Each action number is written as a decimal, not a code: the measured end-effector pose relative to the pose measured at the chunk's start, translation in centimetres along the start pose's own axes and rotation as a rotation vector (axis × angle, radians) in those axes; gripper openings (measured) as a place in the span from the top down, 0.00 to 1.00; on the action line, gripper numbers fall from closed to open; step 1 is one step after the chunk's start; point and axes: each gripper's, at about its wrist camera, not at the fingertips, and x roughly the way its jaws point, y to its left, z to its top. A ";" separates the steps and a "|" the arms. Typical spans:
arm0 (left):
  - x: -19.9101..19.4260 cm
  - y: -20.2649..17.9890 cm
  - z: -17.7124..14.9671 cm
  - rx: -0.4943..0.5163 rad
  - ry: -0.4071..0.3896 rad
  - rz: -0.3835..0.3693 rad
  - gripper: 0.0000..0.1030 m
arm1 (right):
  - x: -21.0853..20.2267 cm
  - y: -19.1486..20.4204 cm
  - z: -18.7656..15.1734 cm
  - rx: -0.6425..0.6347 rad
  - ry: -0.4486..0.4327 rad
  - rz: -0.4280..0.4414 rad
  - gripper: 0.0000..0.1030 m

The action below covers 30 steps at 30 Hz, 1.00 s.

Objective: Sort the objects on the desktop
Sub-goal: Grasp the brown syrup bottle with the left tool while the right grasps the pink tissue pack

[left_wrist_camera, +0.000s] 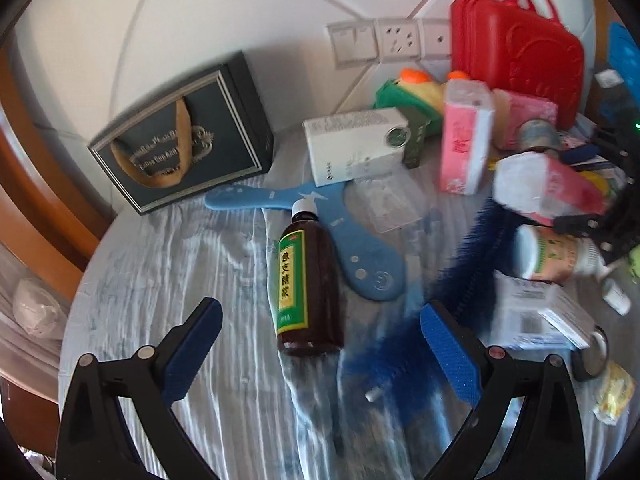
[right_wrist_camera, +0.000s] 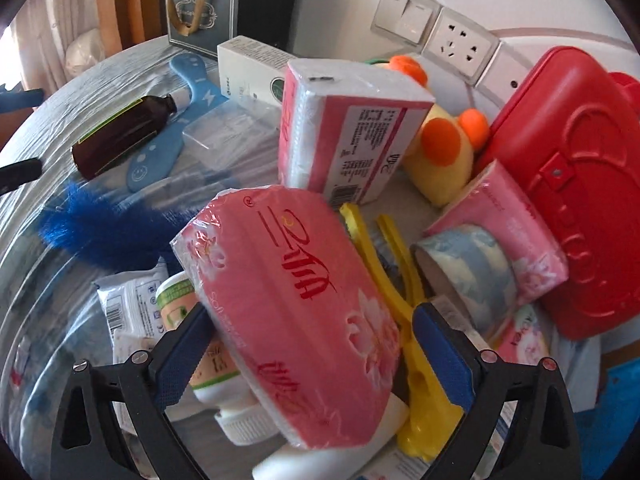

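- Crinkled pale-blue cloth point(left_wrist_camera: 160, 280) covers the desk. Its left half is mostly bare, and its right half is heaped against the back wall.
- Nearest us, the right gripper point(right_wrist_camera: 312, 316) is spread wide around a pink tissue pack point(right_wrist_camera: 296, 300). The pack lies tilted on top of the heap near the desk's right edge.
- We see a gap between the pack and the right-hand pad, with a yellow clip point(right_wrist_camera: 404, 308) showing through it. We judge the pack is straddled but not yet pinched.
- The pack's long axis runs away from us, roughly along the fingers, so the jaws span its short width. Closing should take it without any turn of the wrist.
- Under the pack lies a white bottle with a green label point(right_wrist_camera: 180, 300).
- The left gripper point(left_wrist_camera: 320, 312) is also spread and holds nothing. It hangs over the bare cloth, with a brown bottle point(left_wrist_camera: 308, 280) lying directly ahead of it, cap pointing away.
- We judge the right hand far nearer the pack, while the left hand is better placed for the bottle.
- A blue brush point(left_wrist_camera: 468, 264) lies just right of the bottle.
- Further back stand an upright tissue pack point(right_wrist_camera: 340, 128), a plush toy point(right_wrist_camera: 444, 148) and a tape roll point(right_wrist_camera: 468, 272).
- Along the desk's back edge are a red case point(right_wrist_camera: 568, 200) at the right and a dark gift bag point(left_wrist_camera: 180, 132) at the left.
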 end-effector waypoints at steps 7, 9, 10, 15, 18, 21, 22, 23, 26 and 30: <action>6.5 2.1 1.0 -0.056 0.101 -0.014 0.02 | 0.7 -0.3 0.5 0.044 -0.008 0.063 0.18; 7.7 1.6 0.6 -0.027 0.128 -0.004 0.02 | 0.9 -0.3 0.7 0.045 -0.003 0.065 0.18; 8.3 1.2 0.4 -0.009 0.146 0.017 0.02 | 1.0 -0.3 0.9 0.044 -0.002 0.063 0.18; 8.7 1.6 -0.5 -0.052 0.150 -0.015 0.23 | 1.6 0.2 1.4 0.054 0.017 0.002 0.21; 7.9 1.4 -0.6 -0.025 0.134 -0.026 0.50 | 1.6 0.9 1.6 0.050 0.019 -0.058 0.32; 6.7 1.1 -0.7 -0.004 0.107 -0.042 0.50 | 0.5 0.9 1.5 0.077 -0.004 -0.054 0.40; 6.3 0.9 -0.7 -0.001 0.101 -0.046 0.50 | 0.1 0.7 1.3 0.097 -0.013 -0.041 0.41; 5.7 0.8 -0.7 0.004 0.088 -0.051 0.50 | -0.4 0.3 1.1 0.120 -0.021 -0.025 0.41; 3.3 0.2 -0.7 0.022 0.042 -0.060 0.50 | -2.2 -0.6 0.3 0.198 -0.050 0.019 0.42; 0.2 -0.5 -0.9 0.030 -0.006 -0.088 0.50 | -4.6 -0.5 -0.7 0.240 -0.078 0.036 0.42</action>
